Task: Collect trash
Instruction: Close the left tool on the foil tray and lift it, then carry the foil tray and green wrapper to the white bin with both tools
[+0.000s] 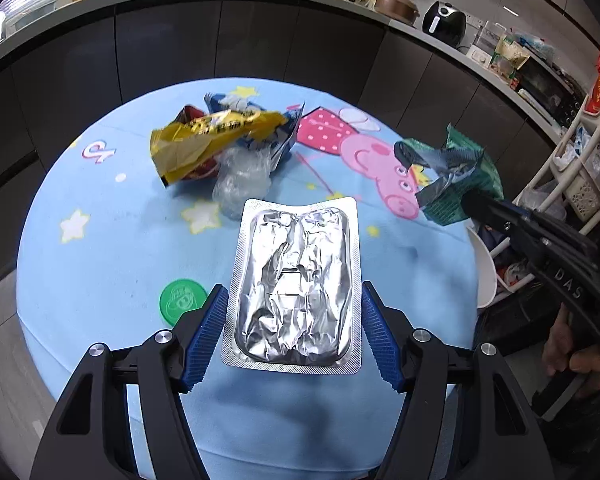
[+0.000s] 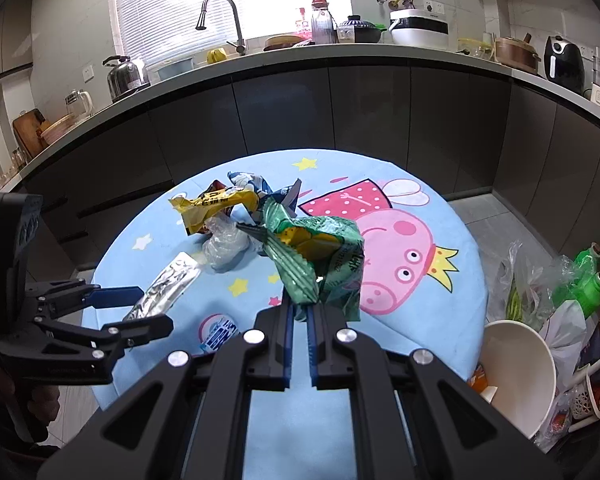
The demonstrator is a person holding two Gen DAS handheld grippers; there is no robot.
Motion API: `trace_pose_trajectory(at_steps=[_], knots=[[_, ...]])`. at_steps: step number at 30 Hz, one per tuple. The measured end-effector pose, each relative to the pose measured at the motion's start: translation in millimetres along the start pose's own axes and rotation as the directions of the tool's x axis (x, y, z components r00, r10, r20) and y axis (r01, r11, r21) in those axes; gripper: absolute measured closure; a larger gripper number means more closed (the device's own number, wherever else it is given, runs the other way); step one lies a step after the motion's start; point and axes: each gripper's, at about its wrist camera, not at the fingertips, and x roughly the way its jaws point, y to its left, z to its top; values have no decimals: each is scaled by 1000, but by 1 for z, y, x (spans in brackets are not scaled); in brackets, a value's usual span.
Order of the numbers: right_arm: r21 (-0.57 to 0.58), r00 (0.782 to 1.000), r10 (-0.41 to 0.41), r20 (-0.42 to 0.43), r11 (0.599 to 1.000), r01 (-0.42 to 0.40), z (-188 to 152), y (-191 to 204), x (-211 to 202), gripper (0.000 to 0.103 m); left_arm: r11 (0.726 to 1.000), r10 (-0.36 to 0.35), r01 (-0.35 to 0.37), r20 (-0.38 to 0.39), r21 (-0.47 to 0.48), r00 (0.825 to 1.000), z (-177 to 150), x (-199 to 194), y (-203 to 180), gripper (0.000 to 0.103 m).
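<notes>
My left gripper [image 1: 294,316] is shut on a flat silver foil pack [image 1: 296,284] and holds it above the round blue table [image 1: 100,248]. In the right wrist view the foil pack [image 2: 164,286] sits between the left gripper's fingers [image 2: 146,308]. My right gripper [image 2: 299,320] is shut on a green snack wrapper [image 2: 320,256] lifted off the table; it also shows in the left wrist view [image 1: 452,180]. A yellow wrapper [image 1: 208,140], a blue wrapper [image 1: 276,128] and crumpled clear plastic [image 1: 242,180] lie in a pile at the table's far side.
A green round lid [image 1: 182,300] lies on the table near the left gripper. A white paper bucket [image 2: 516,372] stands off the table's right edge, with bags and green bottles [image 2: 580,280] behind it. A dark curved kitchen counter [image 2: 300,92] runs behind the table.
</notes>
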Motion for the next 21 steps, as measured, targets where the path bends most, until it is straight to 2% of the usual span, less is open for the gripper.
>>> trace_pose_trajectory(at_steps=[12,21], knots=[[32,996,-50,75,998,48,4,-20,-39,96,995,-75,69,84,71,994,35,-17,-43,40],[82,986,-120,116,990,111,-4,-48,-73,96,985,-117,102,104,136,988,58,-11,-85,40]])
